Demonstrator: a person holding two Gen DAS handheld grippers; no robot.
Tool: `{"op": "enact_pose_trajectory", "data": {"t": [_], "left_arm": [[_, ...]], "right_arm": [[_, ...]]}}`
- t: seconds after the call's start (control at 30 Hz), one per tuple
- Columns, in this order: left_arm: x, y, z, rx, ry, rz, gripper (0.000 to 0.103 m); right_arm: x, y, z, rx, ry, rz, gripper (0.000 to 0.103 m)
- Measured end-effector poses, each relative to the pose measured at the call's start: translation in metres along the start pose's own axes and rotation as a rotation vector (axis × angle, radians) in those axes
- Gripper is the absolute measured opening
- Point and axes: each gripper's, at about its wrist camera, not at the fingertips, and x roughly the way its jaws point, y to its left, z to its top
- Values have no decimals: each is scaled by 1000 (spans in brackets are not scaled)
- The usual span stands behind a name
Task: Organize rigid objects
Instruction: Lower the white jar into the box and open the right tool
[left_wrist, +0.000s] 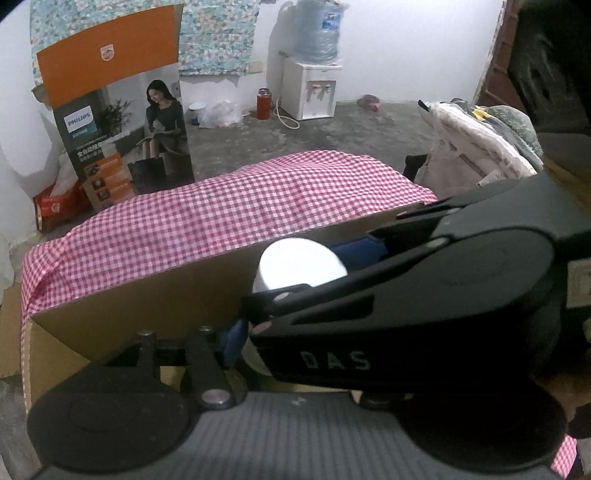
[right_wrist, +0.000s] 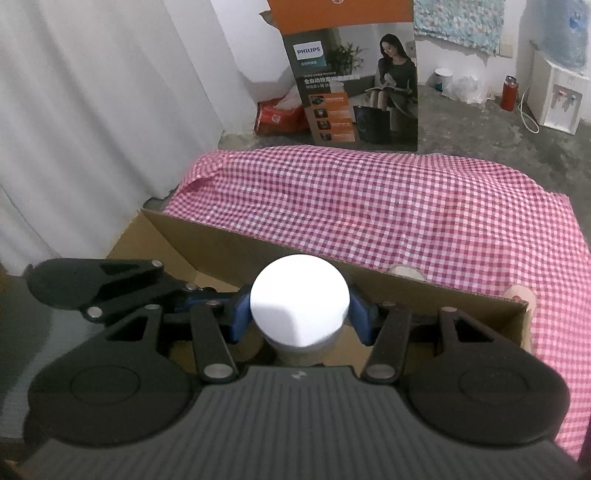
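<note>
A white round-lidded jar stands inside an open brown cardboard box. My right gripper is shut on the jar, its blue pads pressed to both sides just below the lid. In the left wrist view the same jar shows behind the right gripper's black body, which crosses the frame. My left gripper sits low in the box beside the jar; only one blue pad shows, so its state is unclear. In the right wrist view the left gripper reaches in from the left.
A table with a pink checked cloth lies beyond the box. A tall Philips carton stands behind it on the concrete floor. A water dispenser, a red flask and a pile of clothes are further off.
</note>
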Motion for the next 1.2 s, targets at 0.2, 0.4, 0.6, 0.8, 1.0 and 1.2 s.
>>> {"op": "enact_pose_trajectory", "data": {"t": [0.2,0.4,0.6,0.8,1.0,1.2], "left_arm": [[-1,-3,0,-14,1,-26,59],[-1,-3,1,-46,11,-70,59],[-5,-1,1,-54,2,-71,68],[-19,4,-1,-59,-24,-68,74],[-47,6,-9,-55,-57,-68,84],[-92,0,-31,-10,-111,-61,86]], "right_arm": [[-3,9,3,-58,11,-53,51],[-6,10,6,-77,27,-78,51],[-10,9,4,-71,24,-58,61],[-28,11,3,-58,-19,-37,75],[-73,10,-11,-8,-91,-1,81],[-151,15,-50,52,-257,25,87]]}}
